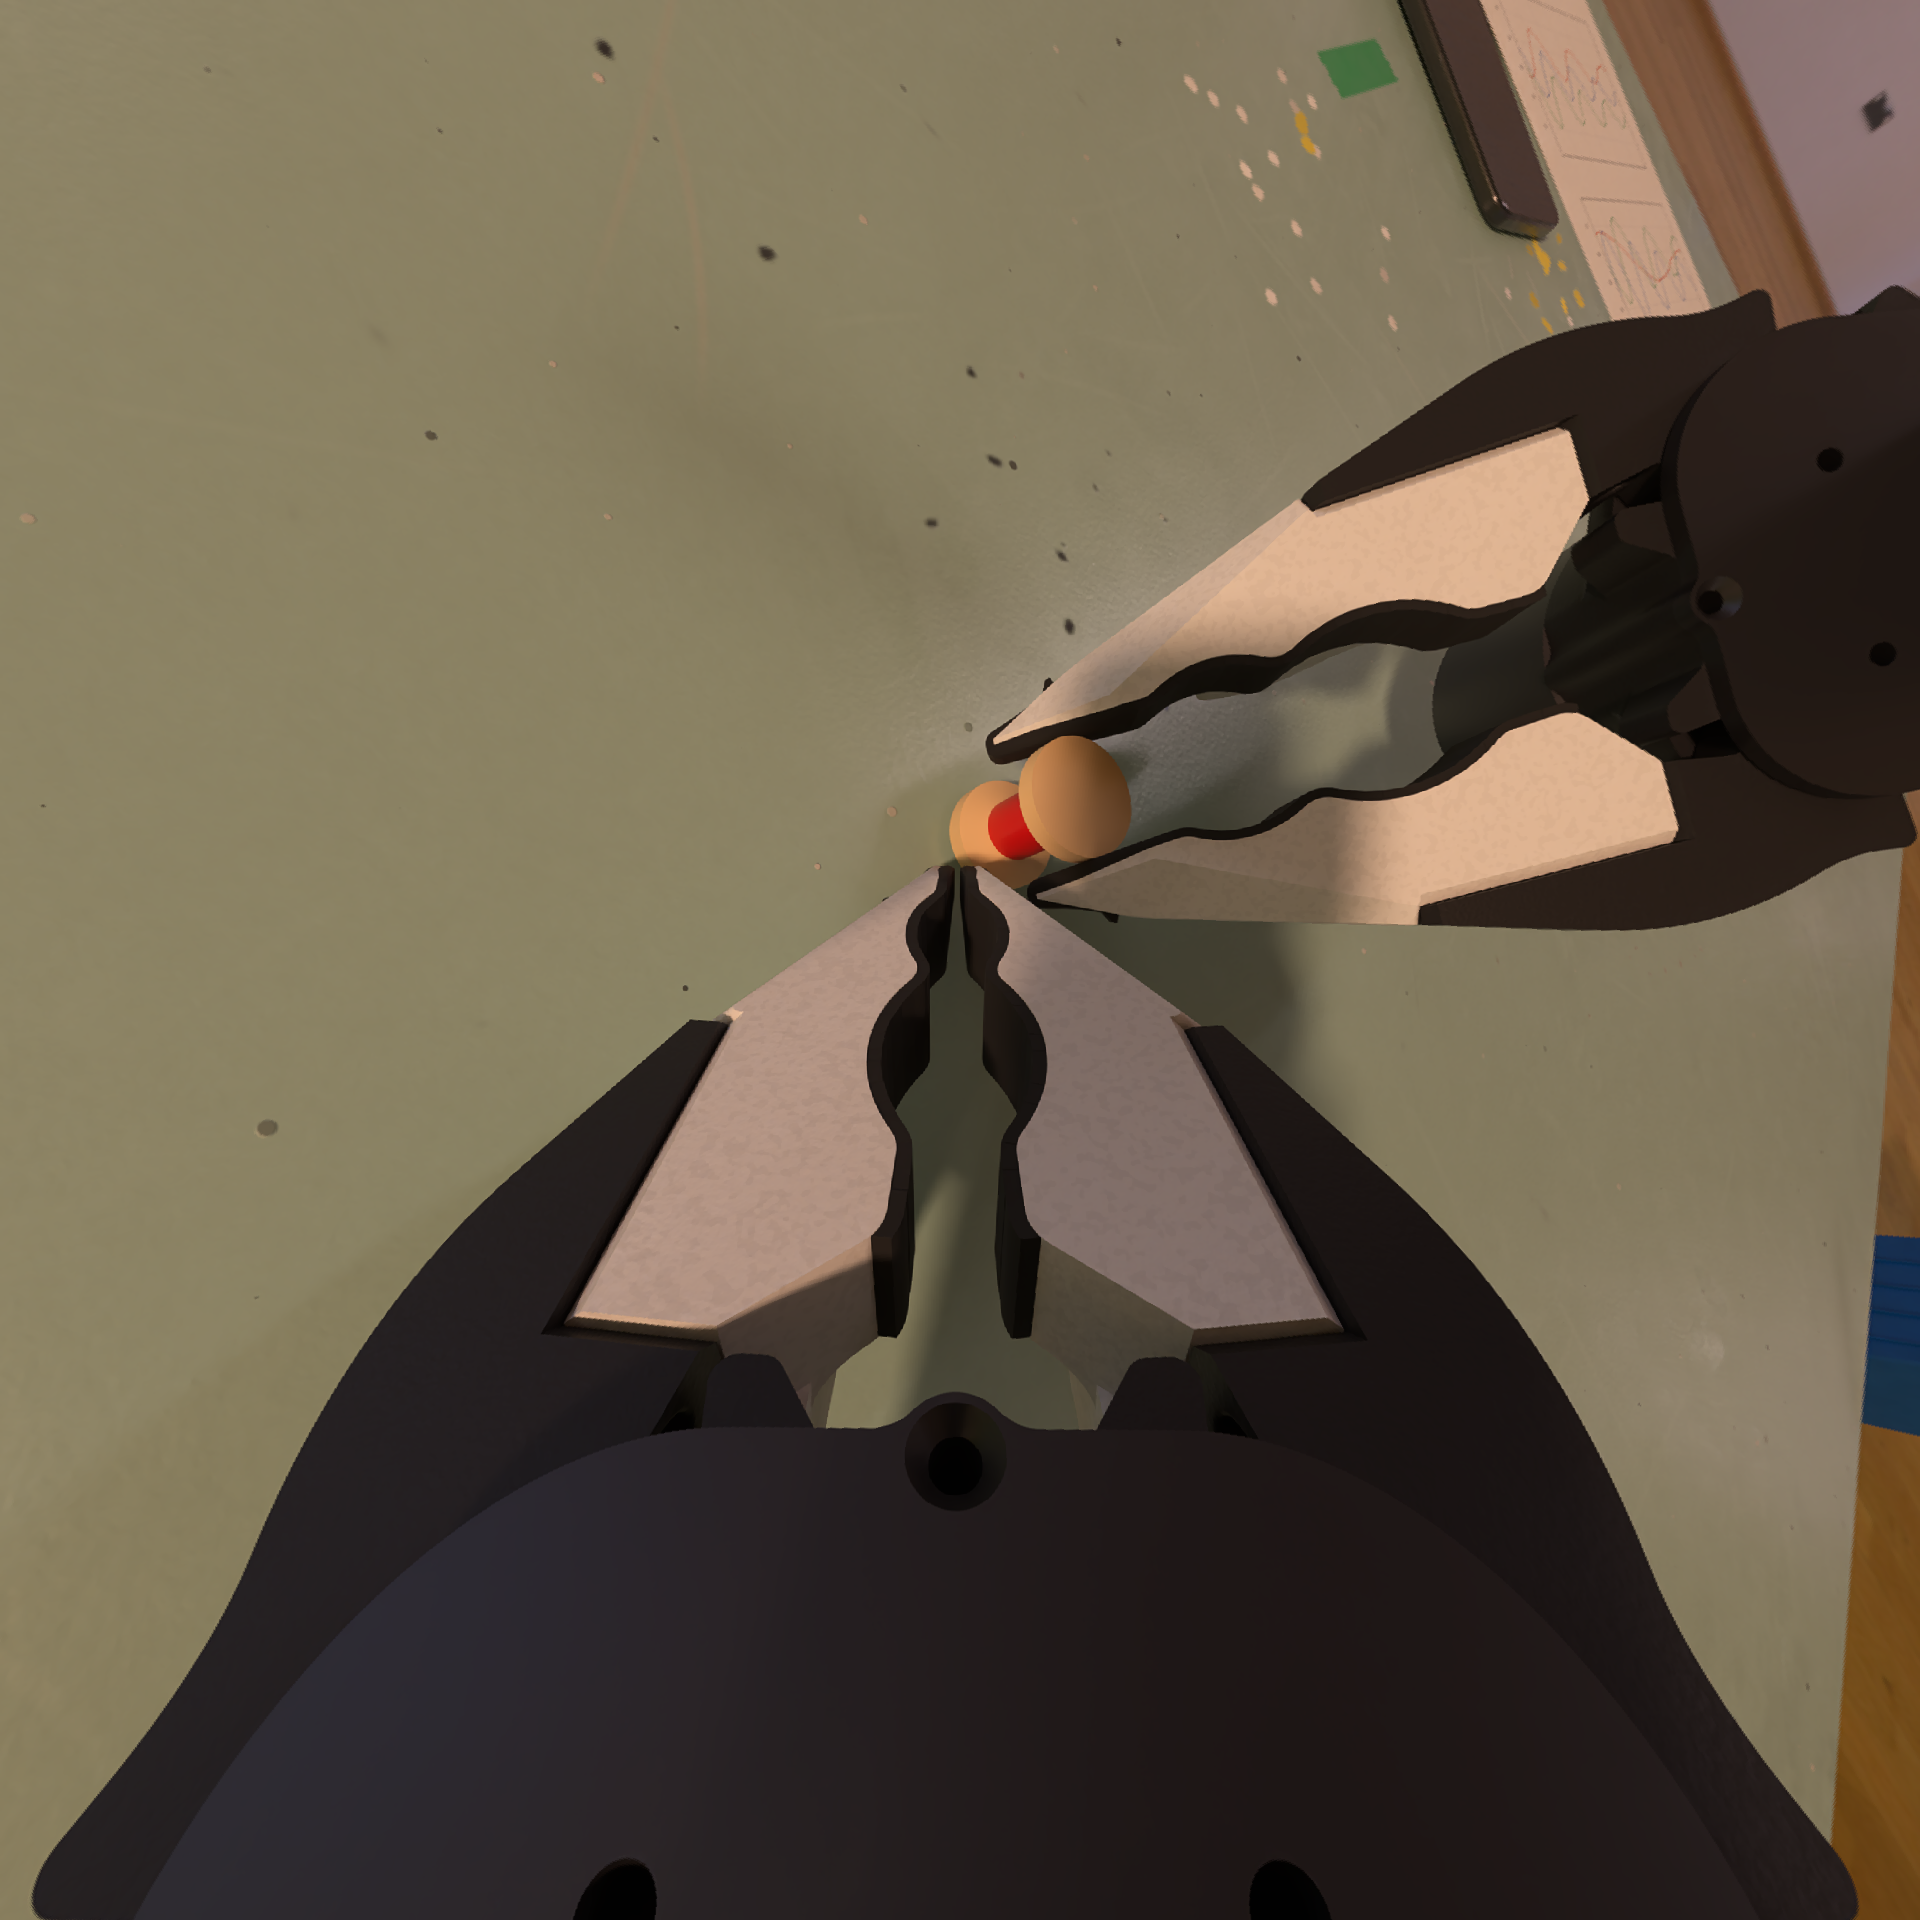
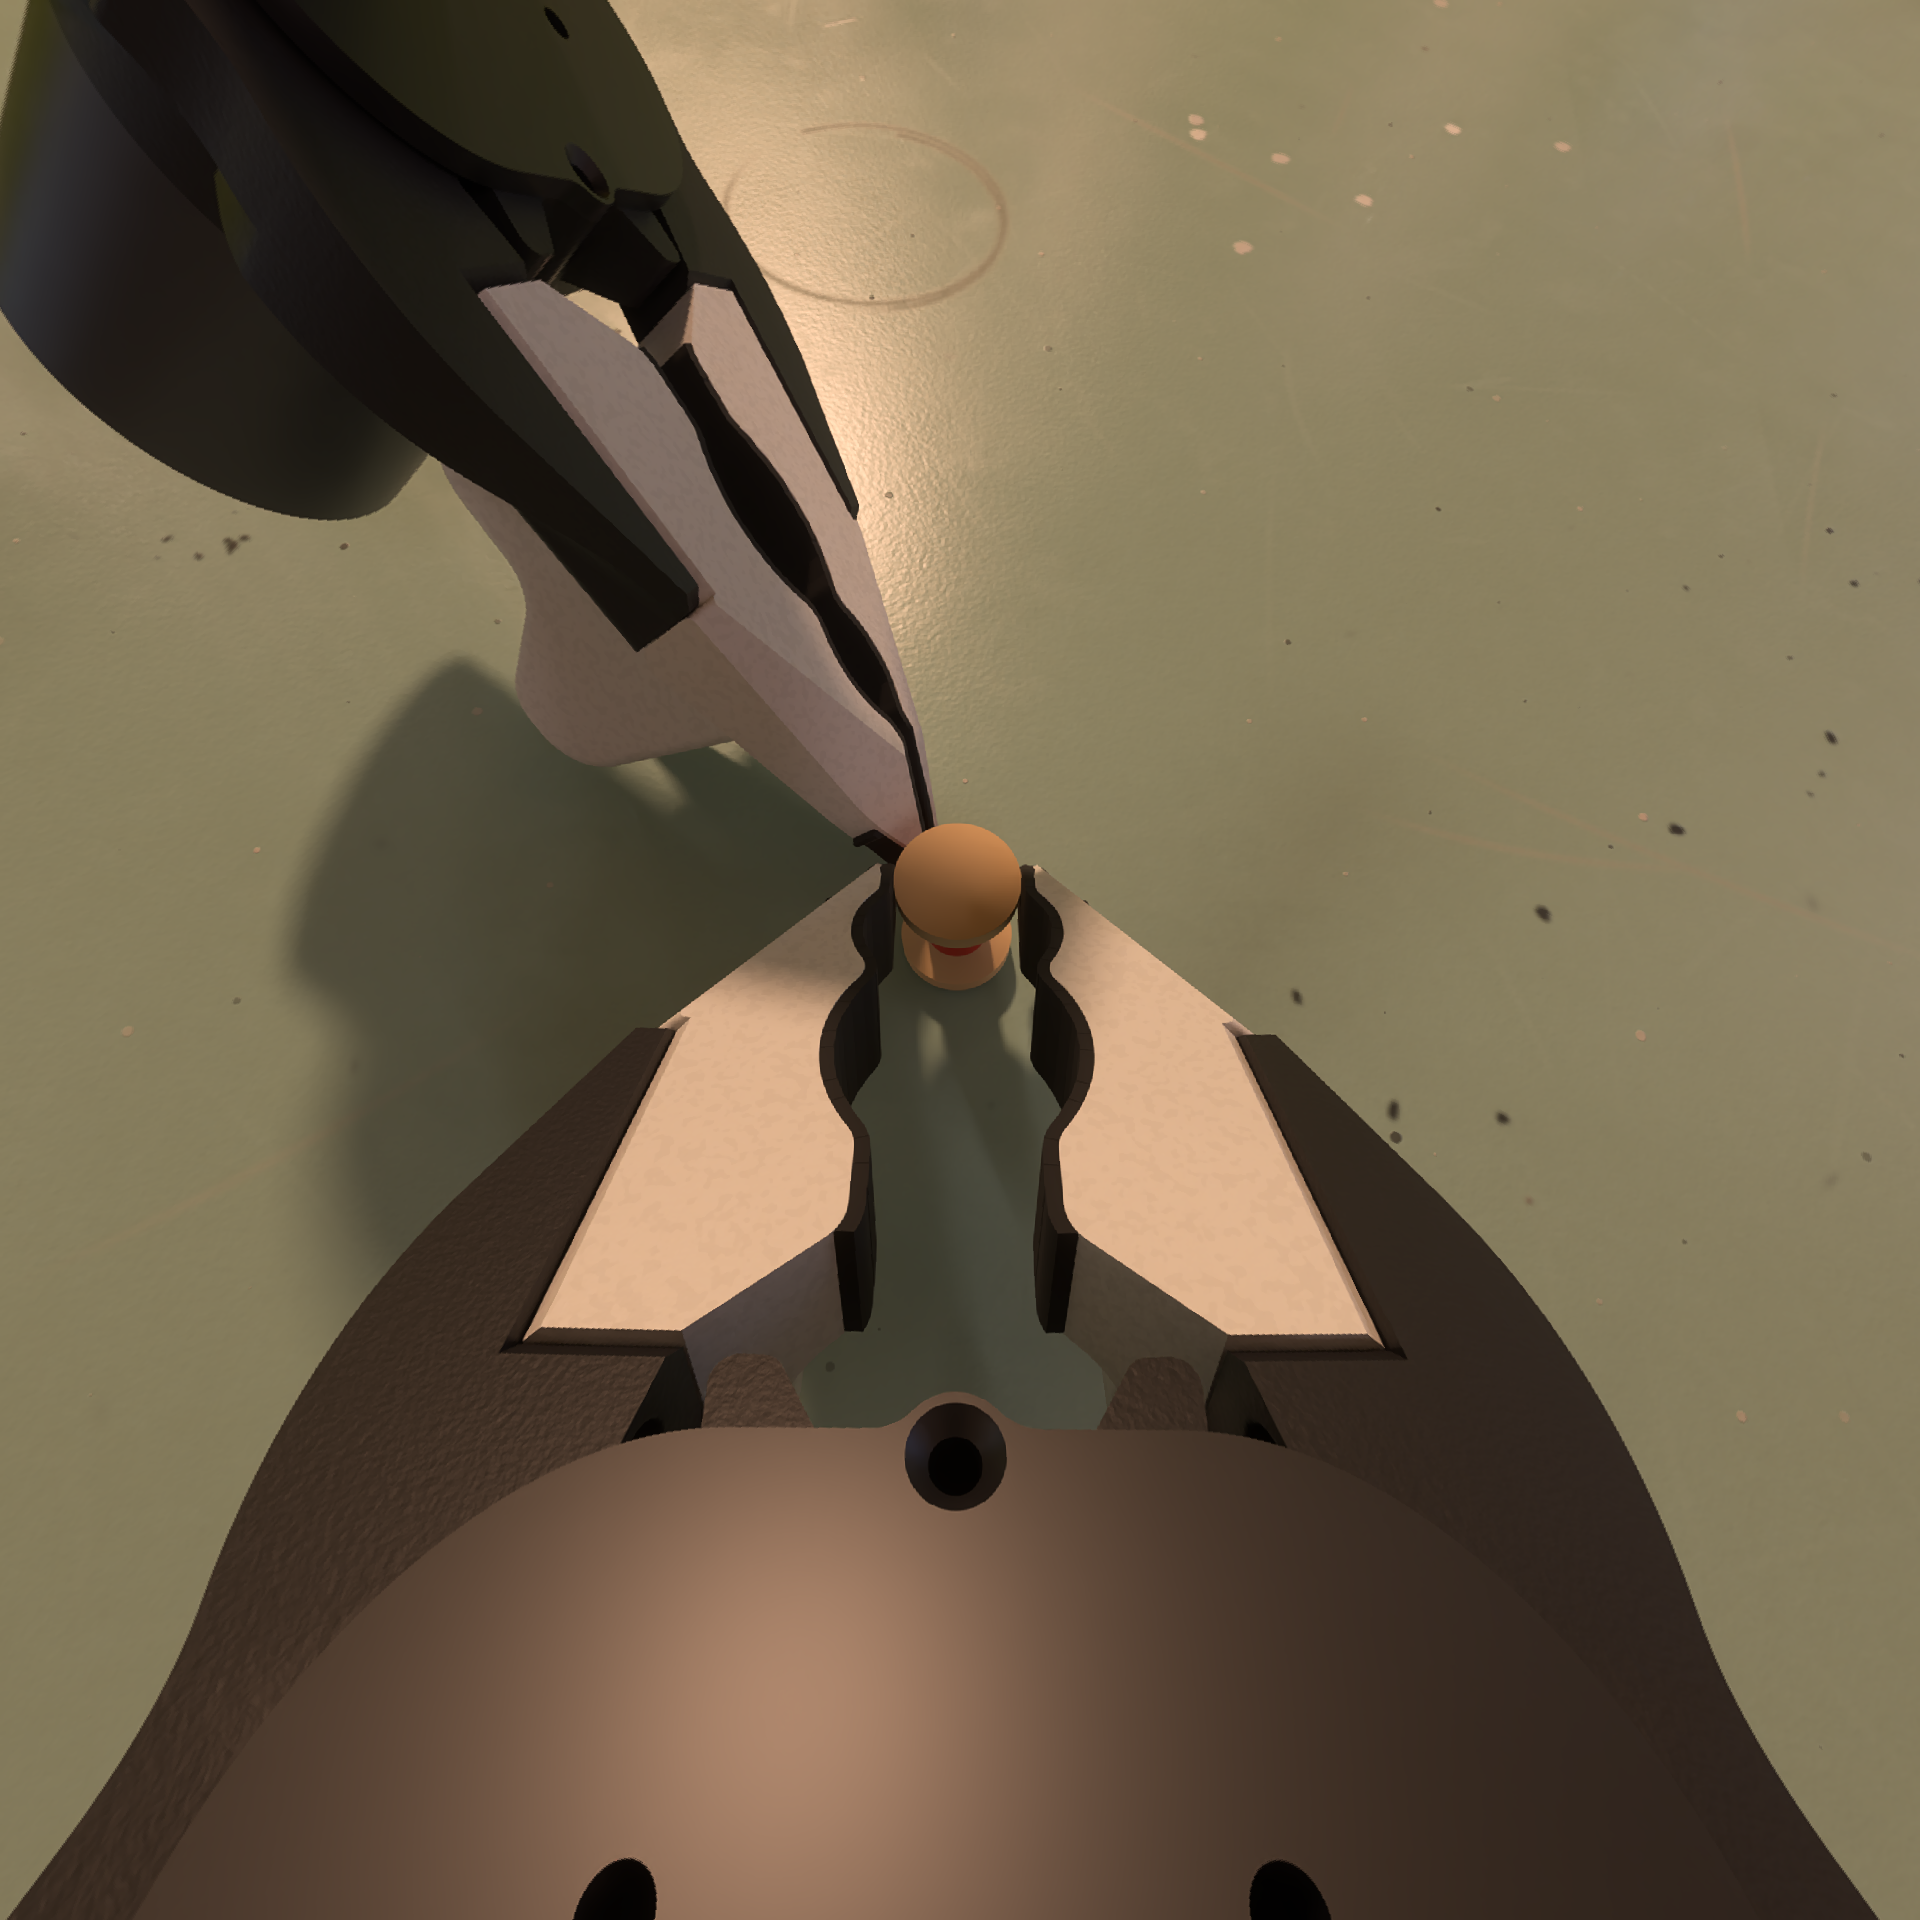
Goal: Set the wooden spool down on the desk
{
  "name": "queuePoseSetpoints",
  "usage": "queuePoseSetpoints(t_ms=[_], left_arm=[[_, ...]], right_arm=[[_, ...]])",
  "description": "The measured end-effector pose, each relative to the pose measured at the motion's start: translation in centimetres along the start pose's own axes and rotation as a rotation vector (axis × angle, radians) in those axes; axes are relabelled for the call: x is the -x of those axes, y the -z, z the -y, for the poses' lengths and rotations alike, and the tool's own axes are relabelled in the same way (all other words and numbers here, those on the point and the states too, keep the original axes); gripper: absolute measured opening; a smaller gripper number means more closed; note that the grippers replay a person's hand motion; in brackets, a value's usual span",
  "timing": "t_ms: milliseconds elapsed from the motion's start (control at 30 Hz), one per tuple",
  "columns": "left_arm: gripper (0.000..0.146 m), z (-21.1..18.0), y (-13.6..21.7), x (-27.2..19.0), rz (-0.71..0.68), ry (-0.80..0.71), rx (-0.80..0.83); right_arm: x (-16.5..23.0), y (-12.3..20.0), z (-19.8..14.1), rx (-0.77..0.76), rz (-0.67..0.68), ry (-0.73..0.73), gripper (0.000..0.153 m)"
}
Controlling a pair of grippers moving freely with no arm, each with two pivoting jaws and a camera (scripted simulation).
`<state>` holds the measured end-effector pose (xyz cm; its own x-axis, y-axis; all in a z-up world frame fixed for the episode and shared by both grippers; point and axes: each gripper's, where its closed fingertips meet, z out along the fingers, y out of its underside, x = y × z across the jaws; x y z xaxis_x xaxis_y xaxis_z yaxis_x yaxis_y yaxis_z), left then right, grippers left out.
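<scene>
Two grippers meet at the wooden spool (image 1: pixel 1039 821): right gripper (image 2: pixel 958 883) pinches its flange above the green tabletop (image 1: pixel 416 623); left gripper (image 1: pixel 958 873), fully closed and empty, touches it. Next, seemingly: lower, release.

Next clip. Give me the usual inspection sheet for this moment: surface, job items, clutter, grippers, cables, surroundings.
Surface: green desk, speckled with dark and pale spots, faint ring mark.
Job's things: wooden spool with red core, between the right gripper's fingertips; whether it touches the desk cannot be told.
Clutter: dark flat bar, paper sheet, green patch, far corner.
Grippers: right gripper shut on the spool's flange; left gripper shut, empty, tips beside the spool.
Cables: nothing seen.
Surroundings: wooden desk edge; blue object at the frame edge.
</scene>
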<state>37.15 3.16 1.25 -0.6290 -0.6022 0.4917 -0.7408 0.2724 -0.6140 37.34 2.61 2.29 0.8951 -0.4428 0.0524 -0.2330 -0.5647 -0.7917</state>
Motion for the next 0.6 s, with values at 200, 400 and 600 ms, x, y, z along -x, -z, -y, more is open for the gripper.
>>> queuePoseSetpoints(t_ms=[200, 400, 600], left_arm=[[0.002, 0.2, 0.2, 0.1, 0.026, -0.015, -0.038], [0.013, 0.0, 1.2, 0.0, 0.080, -0.048, -0.102], [0.014, -0.2, 1.8, 0.4, 0.131, -0.079, -0.122]], right_arm=[[-0.2, 0.1, 0.2, -0.013, 0.017, -0.033, 0.023], [0.1, -0.1, 0.0, 0.000, 0.022, -0.012, 0.023], [0.1, -0.1, 0.0, 0.001, 0.016, -0.002, 0.023]])
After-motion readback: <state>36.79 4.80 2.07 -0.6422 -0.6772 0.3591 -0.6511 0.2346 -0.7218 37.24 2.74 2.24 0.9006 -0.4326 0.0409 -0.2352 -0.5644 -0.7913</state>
